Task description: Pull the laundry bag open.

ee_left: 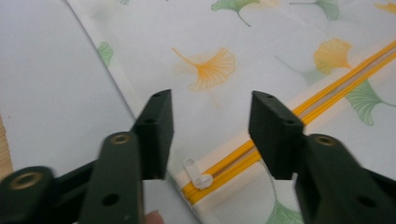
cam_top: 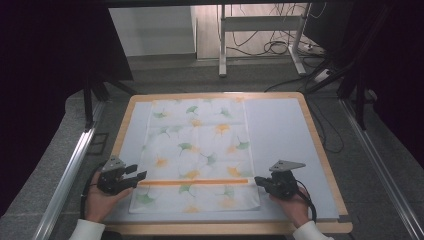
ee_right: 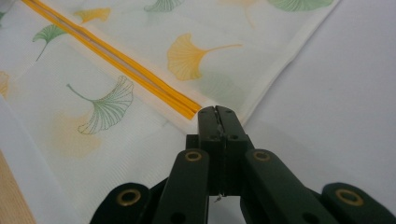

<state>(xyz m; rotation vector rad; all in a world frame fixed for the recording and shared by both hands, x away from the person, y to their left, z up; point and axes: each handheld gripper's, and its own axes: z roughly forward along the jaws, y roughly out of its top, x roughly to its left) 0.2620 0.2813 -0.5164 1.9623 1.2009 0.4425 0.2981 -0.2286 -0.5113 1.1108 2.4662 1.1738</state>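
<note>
A white cloth bag (cam_top: 200,145) printed with green and orange ginkgo leaves lies flat on the mat. An orange zipper (cam_top: 192,182) runs across it near the front. My left gripper (cam_top: 139,171) stands open at the zipper's left end. In the left gripper view its jaws (ee_left: 210,116) straddle the bag's edge, and the small white zipper pull (ee_left: 196,175) lies loose on the cloth between them, untouched. My right gripper (cam_top: 257,179) is shut, its tips (ee_right: 217,112) at the zipper's right end (ee_right: 189,109) on the bag's edge. Whether cloth is pinched there I cannot tell.
The bag rests on a pale mat (cam_top: 280,130) covering a wooden-edged table (cam_top: 322,155). Metal rails (cam_top: 70,170) run along both sides. Beyond the table stand a desk frame (cam_top: 222,45) and floor cables (cam_top: 280,47).
</note>
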